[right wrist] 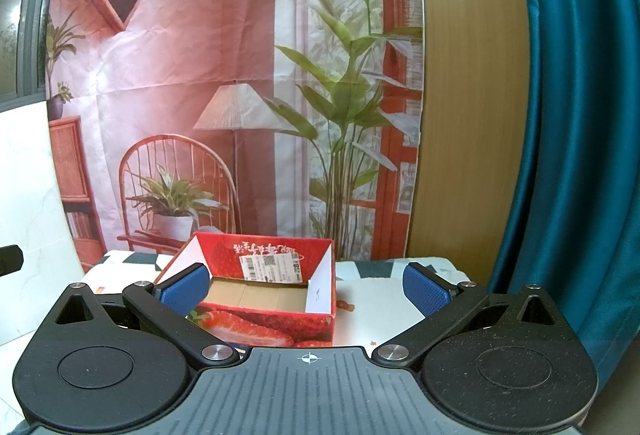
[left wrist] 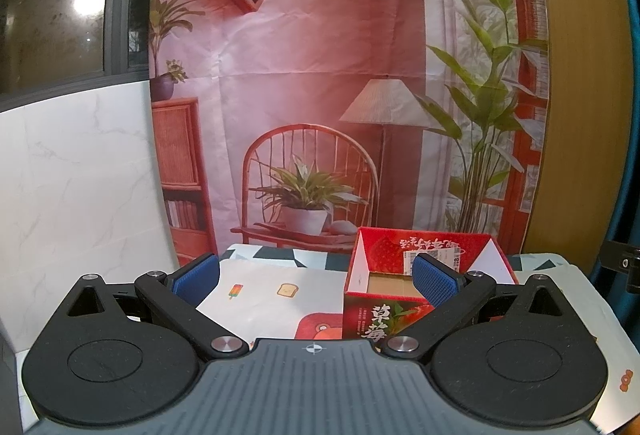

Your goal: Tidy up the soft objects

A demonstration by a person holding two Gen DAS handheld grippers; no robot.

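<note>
**Strawberry box sits open on the table, both grippers spread and holding nothing**

Strawberry box (left wrist: 424, 287) is the landmark: a red carton printed with strawberries, its top open, a white shipping label (left wrist: 436, 259) stuck on the inside of its far wall and bare brown cardboard showing at its bottom. Nothing can be seen lying inside it. It stands upright on a white cloth (left wrist: 260, 299) printed with small pictures, among them a popsicle (left wrist: 235, 291) and a slice of toast (left wrist: 288, 289), both to the left of the box.

In the left wrist view, the left gripper (left wrist: 316, 281) hovers on the near side of the box and mostly to its left. Its jaws are spread wide and grasp nothing; the right blue pad (left wrist: 436, 285) overlaps the box's opening in the picture, while the left pad sits well left of the box over the cloth.

In the right wrist view, the right gripper (right wrist: 306, 289) faces the same box (right wrist: 256, 291) from the near side, with the box left of centre between the fingers. Its jaws are likewise released and empty; the left blue pad (right wrist: 184, 289) overlaps the box's left wall, and the right pad stands well to the right of the box.

Behind the box hangs a printed backdrop (right wrist: 224, 75) of a room, and right of it a teal curtain (right wrist: 580, 135).
</note>
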